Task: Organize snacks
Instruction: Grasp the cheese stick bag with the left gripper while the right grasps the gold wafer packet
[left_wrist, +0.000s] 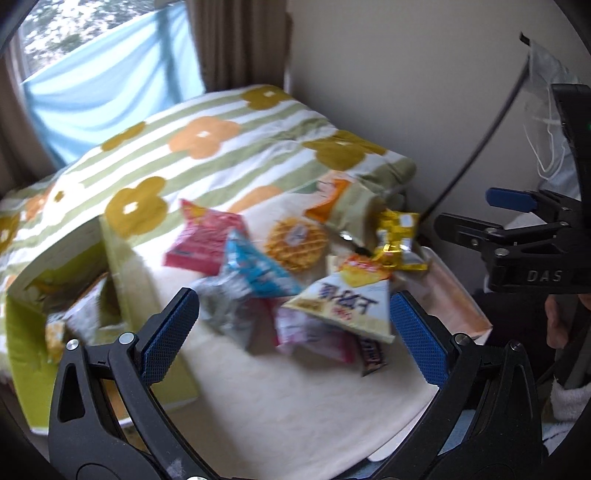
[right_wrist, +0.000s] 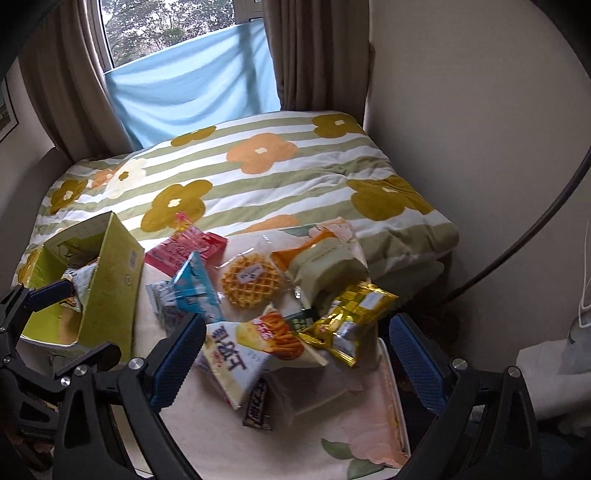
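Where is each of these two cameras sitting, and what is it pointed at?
Left wrist: on the left gripper, open, facing the snack pile; the right gripper shows at right.
Right wrist: on the right gripper, open, above the pile; the left gripper shows by the green box.
Shared: round waffle, flowered blanket.

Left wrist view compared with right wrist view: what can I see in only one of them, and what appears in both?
Only the left wrist view shows the right gripper from the side, open and empty, and a clear plastic bag hanging by the wall.

Only the right wrist view shows trees through the window and the left gripper by the green box.

Both show the box, the round waffle, the gold packet, the triangular chip bag, the pink packet and the flowered blanket.
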